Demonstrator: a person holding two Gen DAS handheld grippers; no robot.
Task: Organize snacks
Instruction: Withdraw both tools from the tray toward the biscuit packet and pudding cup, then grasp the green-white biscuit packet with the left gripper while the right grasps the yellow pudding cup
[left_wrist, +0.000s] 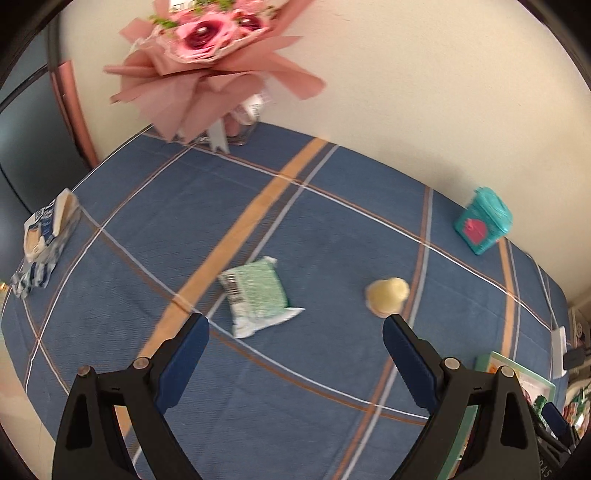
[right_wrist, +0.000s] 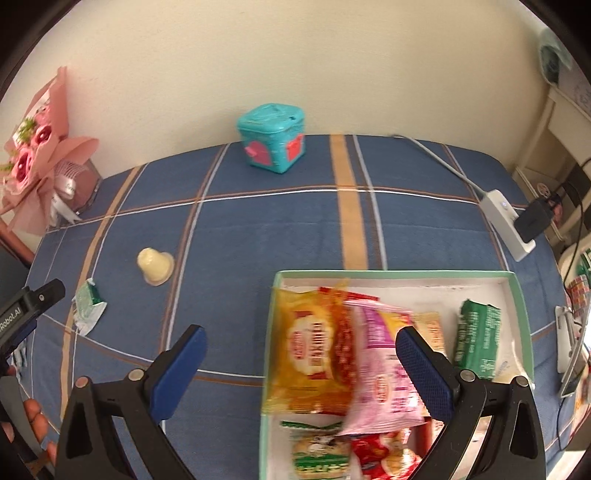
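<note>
A green-and-white snack packet (left_wrist: 258, 300) lies on the blue plaid cloth just ahead of my left gripper (left_wrist: 295, 330), which is open and empty above it. The packet also shows in the right wrist view (right_wrist: 86, 306). A pale yellow jelly cup (left_wrist: 388, 295) lies to its right, also visible in the right wrist view (right_wrist: 155, 266). My right gripper (right_wrist: 301, 341) is open and empty over the left part of a green-rimmed white box (right_wrist: 517, 291) holding several snack packets, among them a yellow one (right_wrist: 308, 350) and a pink one (right_wrist: 380, 365).
A teal box (right_wrist: 273, 142) stands at the table's back by the wall. A pink bouquet (left_wrist: 207, 62) stands at the back left. A blue-and-white packet (left_wrist: 48, 236) lies at the left edge. A white power strip (right_wrist: 506, 221) with a black plug lies at the right edge.
</note>
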